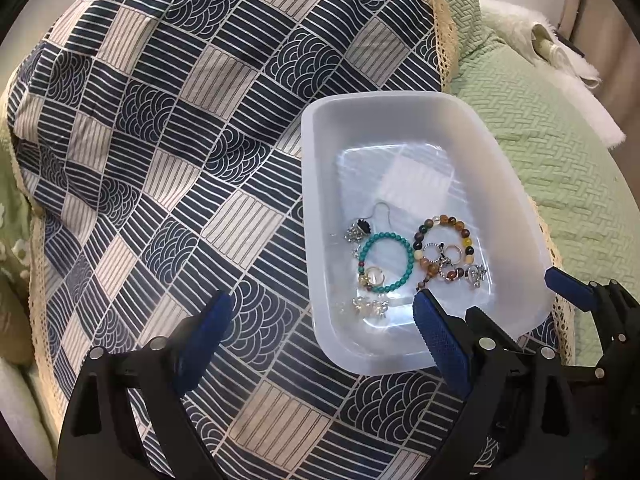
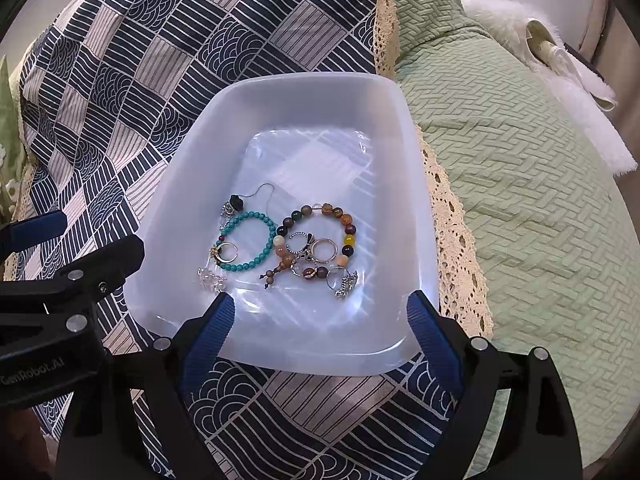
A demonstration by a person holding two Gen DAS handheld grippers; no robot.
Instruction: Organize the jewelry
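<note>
**A:** Entry, jewelry sort. State of your tools first. Your left gripper (image 1: 322,318) is spread wide, nothing between the pads; one blue finger (image 1: 208,336) hangs over the patterned cloth (image 1: 160,160), the other over the near rim of the white tray (image 1: 316,240). Your right gripper (image 2: 320,320) is equally wide and empty, straddling the tray's near wall.

**B:** And the pieces?

**A:** All in the tray, bunched toward the near end of the floor. Turquoise bead bracelet (image 2: 250,242) on the left, multicolour bead bracelet (image 2: 316,240) just beside it on the right; from these views you cannot tell whether they touch. Several rings (image 2: 322,250) lie inside and over the multicolour loop, tangled with a charm. One ring (image 2: 226,252) sits at the turquoise loop's lower left edge. A dark earring on a wire hook (image 2: 240,202) lies behind it; a clear crystal piece (image 2: 210,278) lies nearest you.

**B:** Which step?

**A:** My reading: either collecting is finished or picking has not begun. Nothing is held, and no jewelry shows on the cloth or the green quilt (image 2: 500,200). No second container is visible, so the destination is unknown.

**B:** Next move?

**A:** If you pick, start with a bracelet: largest target, free arc on the outer side. Narrow the jaws before you descend, and come in over a single bead strand, clear of the rings. The tray is light plastic on soft bedding; expect it to slide or tip, so steady the rim with your other gripper.
</note>
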